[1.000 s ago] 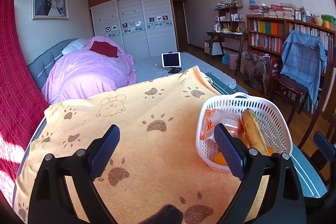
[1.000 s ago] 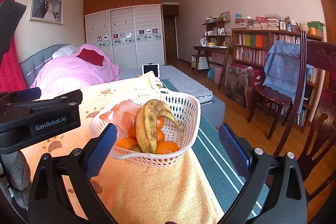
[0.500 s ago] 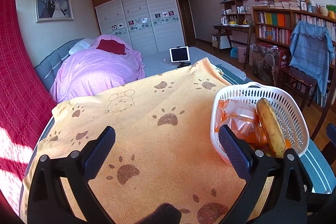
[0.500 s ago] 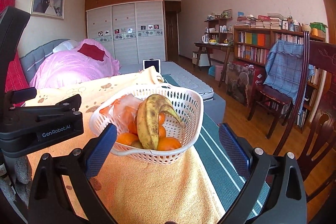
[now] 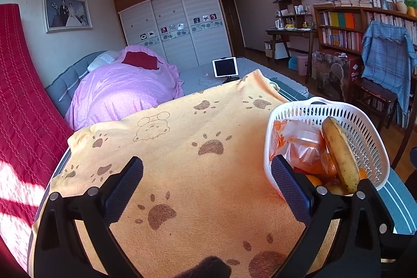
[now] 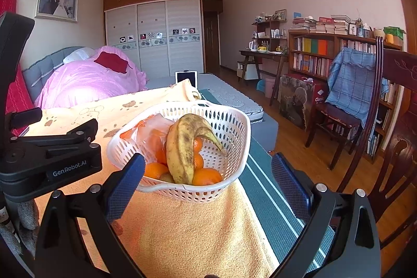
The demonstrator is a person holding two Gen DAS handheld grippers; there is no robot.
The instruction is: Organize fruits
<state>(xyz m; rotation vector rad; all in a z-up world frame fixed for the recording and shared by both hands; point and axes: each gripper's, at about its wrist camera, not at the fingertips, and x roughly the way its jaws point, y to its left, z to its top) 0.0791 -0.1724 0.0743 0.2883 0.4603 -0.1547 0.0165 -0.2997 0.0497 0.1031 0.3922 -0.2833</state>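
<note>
A: Left wrist view first. What do you see?

B: The left gripper (image 5: 207,180) has its jaws spread wide, pinching nothing, over the orange paw-print towel (image 5: 182,147). At about three o'clock sits the white basket (image 5: 370,137), just beside the right-hand finger. In it lie a banana (image 5: 338,150), a crinkled plastic bag (image 5: 299,145) and some oranges (image 5: 314,180), partly hidden behind the finger.

A: And farther off?

B: A tablet (image 5: 225,67) stands at twelve o'clock, beyond the towel's far edge.

A: Now the right wrist view.

B: The right gripper (image 6: 207,180) is spread wide too, empty. The basket (image 6: 234,121) stands between its fingers toward twelve o'clock, on the towel (image 6: 195,231) near the edge. The banana (image 6: 179,147) lies on top of the oranges (image 6: 206,176), the bag (image 6: 153,127) behind. At nine o'clock is the left gripper's black body (image 6: 49,158). A chair with a blue blanket (image 6: 349,80) stands at two o'clock.
</note>
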